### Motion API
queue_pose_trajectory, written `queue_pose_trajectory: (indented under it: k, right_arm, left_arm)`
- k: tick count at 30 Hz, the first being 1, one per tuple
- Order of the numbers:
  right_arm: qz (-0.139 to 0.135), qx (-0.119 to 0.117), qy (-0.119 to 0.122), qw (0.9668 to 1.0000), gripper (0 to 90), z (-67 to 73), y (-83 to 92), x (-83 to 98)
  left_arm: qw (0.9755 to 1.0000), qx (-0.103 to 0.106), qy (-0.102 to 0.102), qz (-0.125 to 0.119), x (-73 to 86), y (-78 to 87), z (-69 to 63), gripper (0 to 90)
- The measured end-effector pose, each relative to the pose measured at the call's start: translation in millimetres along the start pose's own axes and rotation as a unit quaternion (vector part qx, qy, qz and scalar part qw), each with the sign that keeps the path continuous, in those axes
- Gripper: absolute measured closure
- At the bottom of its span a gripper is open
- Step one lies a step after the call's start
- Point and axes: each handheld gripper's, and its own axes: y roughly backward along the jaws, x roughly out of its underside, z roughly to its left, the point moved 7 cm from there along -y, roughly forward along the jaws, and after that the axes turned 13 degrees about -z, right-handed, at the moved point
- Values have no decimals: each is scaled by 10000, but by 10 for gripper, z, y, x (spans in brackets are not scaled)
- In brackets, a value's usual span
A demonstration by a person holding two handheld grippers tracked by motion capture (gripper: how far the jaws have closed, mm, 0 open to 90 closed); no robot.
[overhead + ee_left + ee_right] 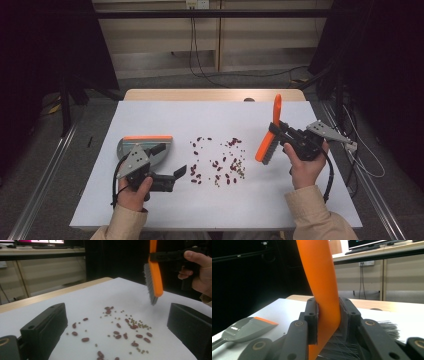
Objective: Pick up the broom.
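Your right claw (pixel 278 134) is pinching the orange brush (pixel 268 134) at three o'clock, bristles lifted off the table (pixel 150 210). Your left claw (pixel 181 172) is spread and holds nothing; the dustpan (pixel 150 146) lies at nine o'clock. Beans (pixel 220 161) are scattered at the centre, so nothing looks swept yet: the sweeping and scooping are all left.

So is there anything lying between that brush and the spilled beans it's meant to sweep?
Nothing visible. The orange brush, clamped in the right gripper, hangs bristles-down just right of the beans, with bare white table between them. The dustpan lies on the beans' far side, by the left gripper.
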Motion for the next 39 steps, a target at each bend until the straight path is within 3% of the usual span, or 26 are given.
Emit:
queue_pose_trajectory:
  k: [15, 28, 32, 37, 39]
  right_arm:
    - [70, -345, -42, 9994, 707, 309, -234, 14]
    - [165, -631, 31, 9979, 707, 611, -463, 89]
    - [185, -679, 81, 9975, 707, 673, -512, 110]
    - [194, -779, 105, 9967, 706, 783, -588, 140]
    - [214, -837, 78, 9962, 706, 846, -627, 160]
  left_arm:
    - [9991, 321, 234, 154, 65, -446, -217, 29]
    - [9976, 568, 271, 305, 161, -669, -290, 52]
    - [9962, 656, 459, 353, 202, -736, -317, 56]
    - [9959, 647, 453, 438, 227, -804, -342, 90]
    - [9961, 609, 430, 479, 251, -831, -348, 149]
